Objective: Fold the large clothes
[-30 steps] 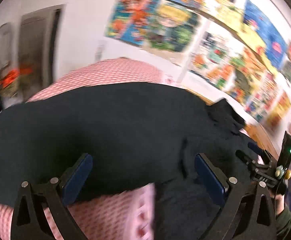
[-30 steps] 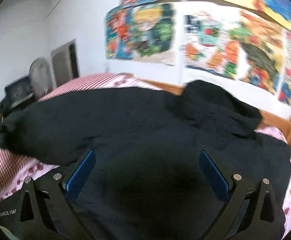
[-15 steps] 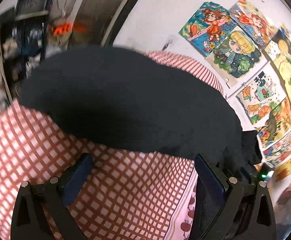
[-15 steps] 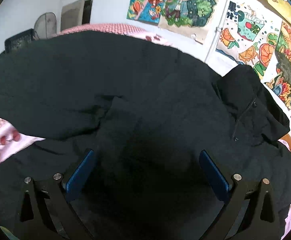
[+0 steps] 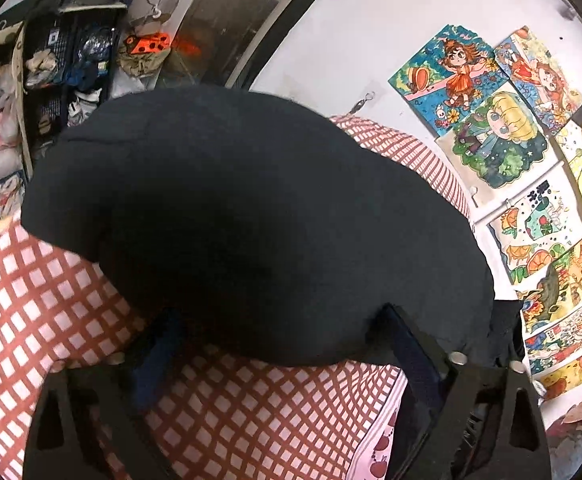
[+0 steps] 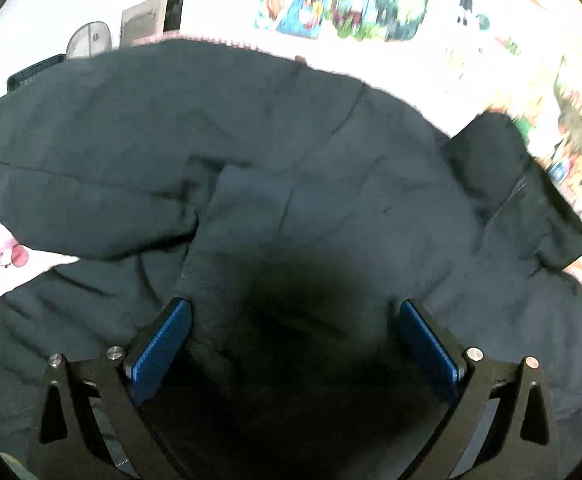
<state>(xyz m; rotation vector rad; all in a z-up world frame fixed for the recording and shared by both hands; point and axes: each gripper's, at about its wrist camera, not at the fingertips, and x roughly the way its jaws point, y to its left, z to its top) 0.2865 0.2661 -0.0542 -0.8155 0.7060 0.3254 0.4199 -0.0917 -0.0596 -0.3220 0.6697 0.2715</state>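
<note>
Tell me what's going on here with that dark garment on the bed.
A person is working with two handheld grippers on a big black garment spread over a bed with a red-checked sheet. The left gripper sits open at the garment's edge, its fingers either side of the hem, gripping nothing. The right gripper is also open, over the rumpled middle of the cloth. The garment lies creased, with one part lapped over another; no neat fold shows.
</note>
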